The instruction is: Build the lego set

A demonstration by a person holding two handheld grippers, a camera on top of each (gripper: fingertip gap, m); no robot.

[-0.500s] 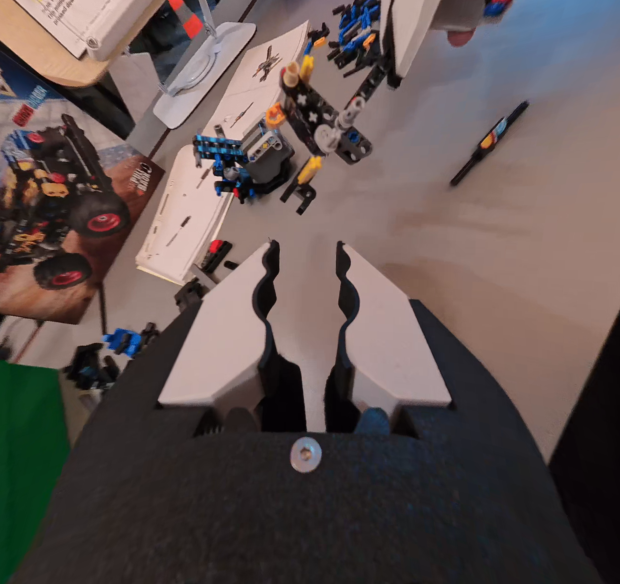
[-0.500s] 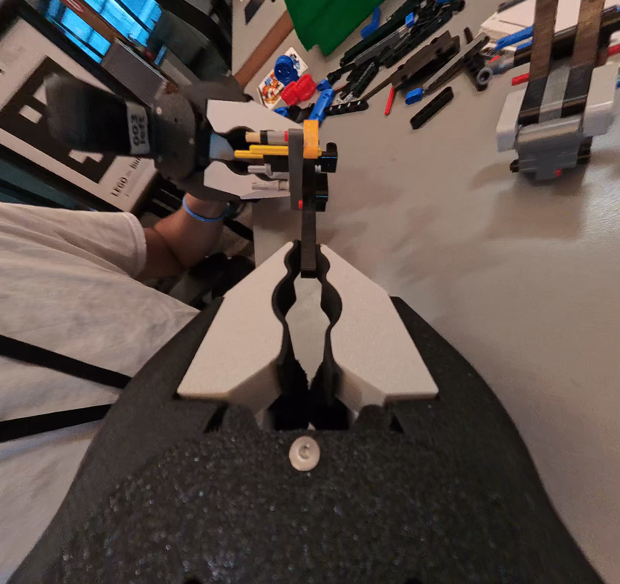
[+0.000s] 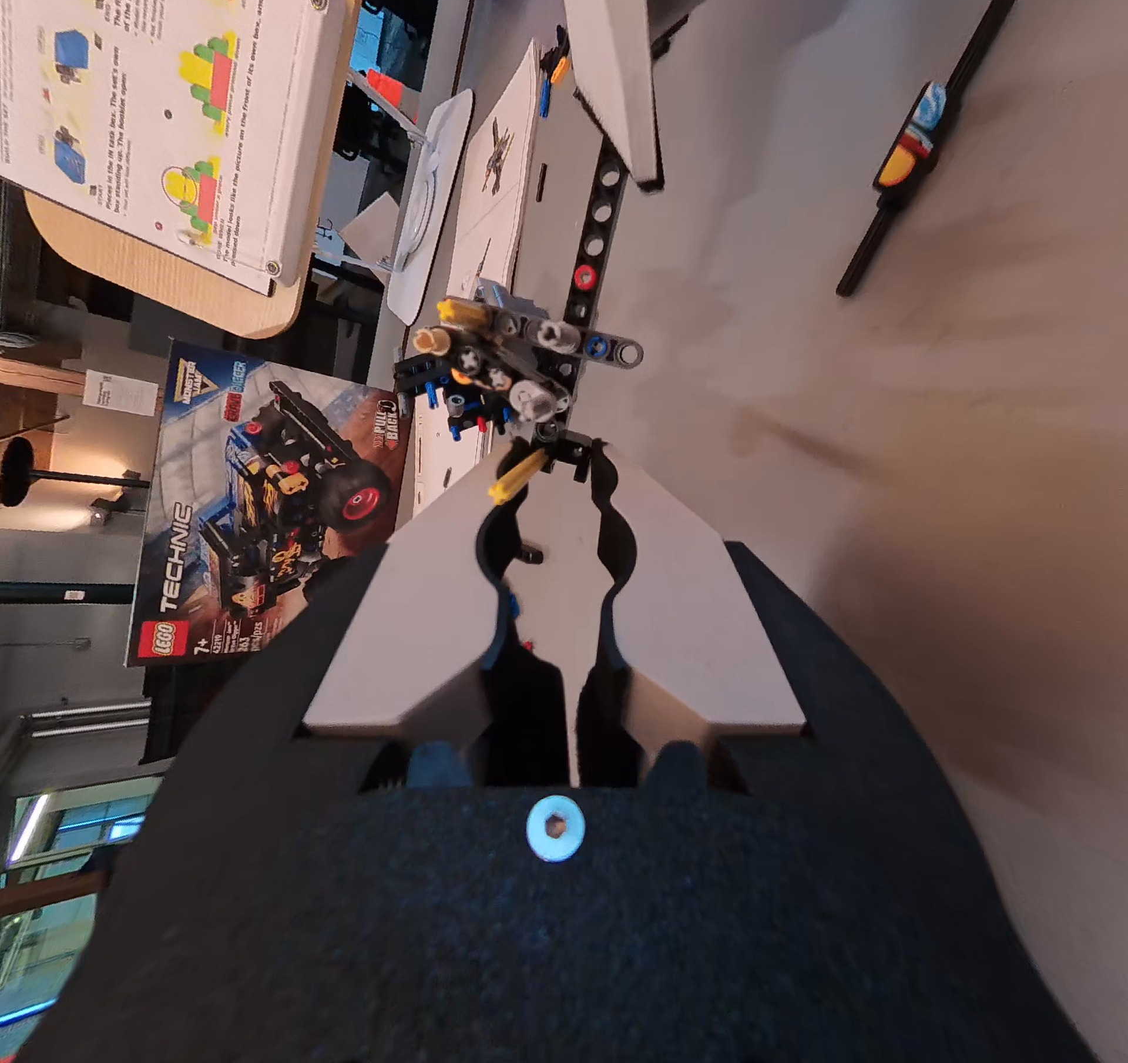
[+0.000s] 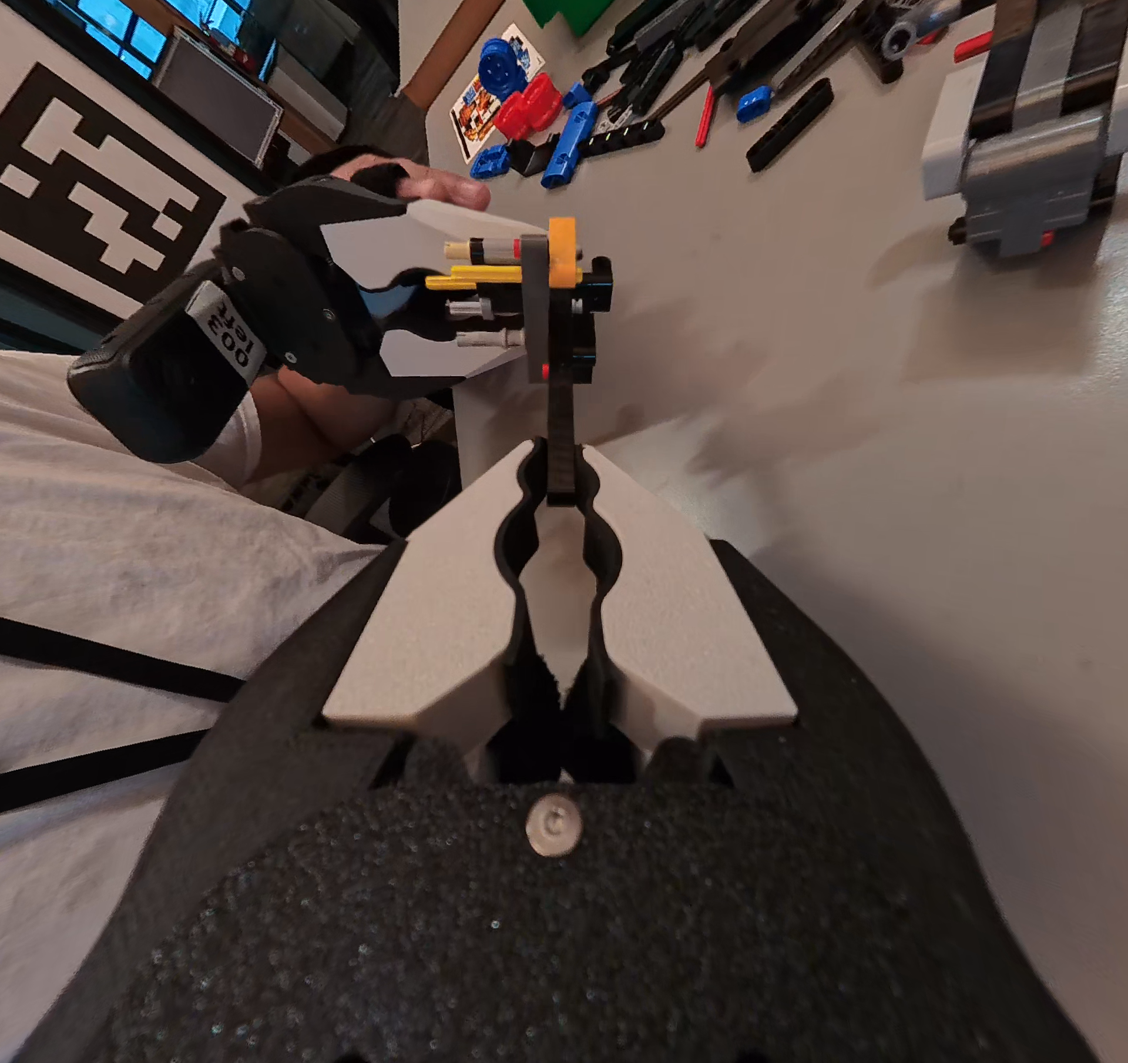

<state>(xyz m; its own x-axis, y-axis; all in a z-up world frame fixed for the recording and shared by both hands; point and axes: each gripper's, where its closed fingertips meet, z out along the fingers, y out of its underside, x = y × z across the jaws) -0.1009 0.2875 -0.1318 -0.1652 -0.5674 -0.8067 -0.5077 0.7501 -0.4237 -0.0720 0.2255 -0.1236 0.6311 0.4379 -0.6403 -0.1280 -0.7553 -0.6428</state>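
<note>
1. Lego assembly [image 4: 552, 307], a small cluster of black, grey, yellow and orange pieces with pins and axles sticking out to the left, sits in mid-frame of the right wrist view, raised above the grey counter [image 4: 854, 484].
2. A long black beam [image 4: 560, 454] hangs down from the assembly, and the right hand-held gripper [image 4: 558, 472] is clamped on its lower end at the very fingertips.
3. In the left wrist view the same assembly [image 3: 506, 374] shows just above centre, with the holed black beam [image 3: 601, 222] running up to the other gripper's white finger in the upper middle of the frame.
4. The left hand-held gripper [image 3: 552, 472] stands with its fingers apart at the tips of the assembly's pins; a yellow axle [image 3: 517, 475] lies across its left fingertip. Whether it grips any piece cannot be told.
5. From the right wrist view the left hand-held gripper [image 4: 427, 313] comes in from the left of the frame, its fingers either side of the protruding pins.
6. A set box [image 3: 262, 508] printed with a monster truck stands at the left of the left wrist view, with an instruction booklet [image 3: 494, 179] lying on the counter above the assembly.
7. A black strip with a coloured sticker [image 3: 915, 142] lies at the upper right.
8. Loose blue, red and black parts [image 4: 610, 112] are scattered across the top of the right wrist view, and a grey motor block [image 4: 1031, 160] sits at the upper right.
</note>
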